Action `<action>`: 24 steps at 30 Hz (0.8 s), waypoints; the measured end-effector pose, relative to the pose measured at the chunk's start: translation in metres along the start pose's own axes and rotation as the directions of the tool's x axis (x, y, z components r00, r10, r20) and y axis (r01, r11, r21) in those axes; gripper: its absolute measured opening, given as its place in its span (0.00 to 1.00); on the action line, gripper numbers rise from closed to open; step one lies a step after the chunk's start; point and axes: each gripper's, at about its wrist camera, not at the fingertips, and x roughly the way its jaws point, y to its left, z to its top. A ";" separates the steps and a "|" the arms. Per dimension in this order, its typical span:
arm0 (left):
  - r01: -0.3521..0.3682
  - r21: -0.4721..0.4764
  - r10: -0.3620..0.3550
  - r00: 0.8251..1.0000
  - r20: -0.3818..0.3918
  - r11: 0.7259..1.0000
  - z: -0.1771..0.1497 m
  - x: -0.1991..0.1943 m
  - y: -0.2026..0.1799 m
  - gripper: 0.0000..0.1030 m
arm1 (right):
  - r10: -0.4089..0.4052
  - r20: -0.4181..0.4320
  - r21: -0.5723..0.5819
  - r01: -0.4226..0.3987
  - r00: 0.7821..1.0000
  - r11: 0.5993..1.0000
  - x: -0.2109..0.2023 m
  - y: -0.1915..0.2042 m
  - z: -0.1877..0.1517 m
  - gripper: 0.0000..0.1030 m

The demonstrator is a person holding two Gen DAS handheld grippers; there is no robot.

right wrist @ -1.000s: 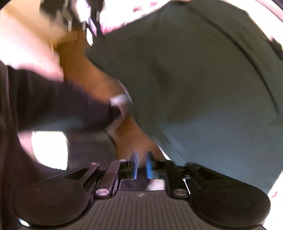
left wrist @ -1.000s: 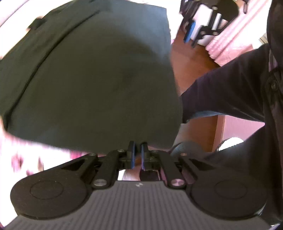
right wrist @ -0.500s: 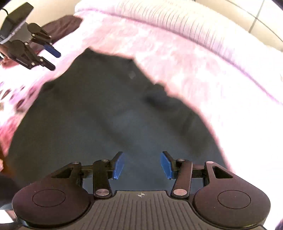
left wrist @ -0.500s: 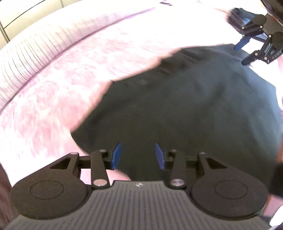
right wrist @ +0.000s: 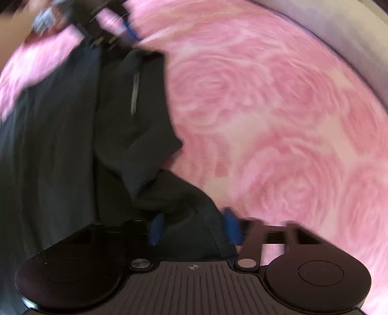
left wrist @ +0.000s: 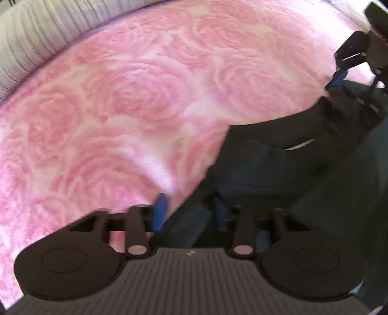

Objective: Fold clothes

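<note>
Pink rose-patterned bedspread (left wrist: 121, 109) lies bare across most of both views, up to a ribbed pale edge (left wrist: 36, 36). The dark garment (left wrist: 278, 169) lies on it between the grippers. The left gripper (left wrist: 188, 213) and right gripper (right wrist: 194, 226) have just been closing, jaws apart, each over a garment edge. Only the right view shows a hand (right wrist: 21, 17).

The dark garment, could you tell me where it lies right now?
The dark fabric garment lies on the pink rose-patterned blanket, right of centre in the left wrist view, left in the right wrist view.
</note>
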 end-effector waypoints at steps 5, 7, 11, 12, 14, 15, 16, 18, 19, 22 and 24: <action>-0.012 -0.024 0.015 0.992 0.127 1.000 0.005 -0.039 0.007 0.03 | -0.080 0.093 0.120 0.069 0.992 0.990 -0.053 -0.023 -0.010 0.03; -0.027 -0.077 0.040 0.984 0.171 0.997 0.009 -0.045 0.021 0.04 | -0.178 0.156 0.210 0.143 0.972 0.967 -0.078 -0.047 -0.010 0.03; -0.033 -0.126 0.052 0.987 0.151 0.991 0.018 -0.015 0.030 0.04 | -0.247 0.180 0.398 0.159 0.952 0.904 -0.074 -0.107 -0.008 0.03; -0.039 -0.141 0.058 0.989 0.134 0.989 0.020 -0.002 0.029 0.04 | -0.250 0.160 0.401 0.168 0.955 0.900 -0.063 -0.112 -0.007 0.03; -0.058 -0.168 0.080 0.989 0.127 0.984 0.019 0.014 0.026 0.05 | -0.254 0.113 0.387 0.193 0.961 0.902 -0.040 -0.108 -0.010 0.03; -0.066 -0.183 0.091 0.988 0.127 0.981 0.018 0.020 0.025 0.06 | -0.267 0.097 0.387 0.211 0.959 0.898 -0.034 -0.105 -0.013 0.05; -0.073 -0.207 0.102 0.986 0.135 0.976 0.016 0.019 0.025 0.09 | -0.294 0.092 0.396 0.236 0.951 0.888 -0.030 -0.100 -0.017 0.13; -0.077 -0.250 0.116 0.983 0.142 0.965 0.013 0.012 0.027 0.17 | -0.359 0.076 0.414 0.298 0.930 0.860 -0.035 -0.091 -0.025 0.37; -0.084 -0.263 0.125 0.982 0.144 0.961 0.011 0.007 0.028 0.25 | -0.399 0.061 0.417 0.339 0.915 0.843 -0.038 -0.084 -0.025 0.45; -0.098 -0.295 0.148 0.977 0.153 0.951 0.000 -0.015 0.032 0.30 | -0.450 0.081 0.461 0.367 0.889 0.808 -0.071 -0.053 -0.041 0.47; -0.120 -0.311 0.175 0.972 0.157 0.943 -0.009 -0.033 0.025 0.28 | -0.418 0.115 0.520 0.303 0.901 0.799 -0.090 -0.029 -0.056 0.47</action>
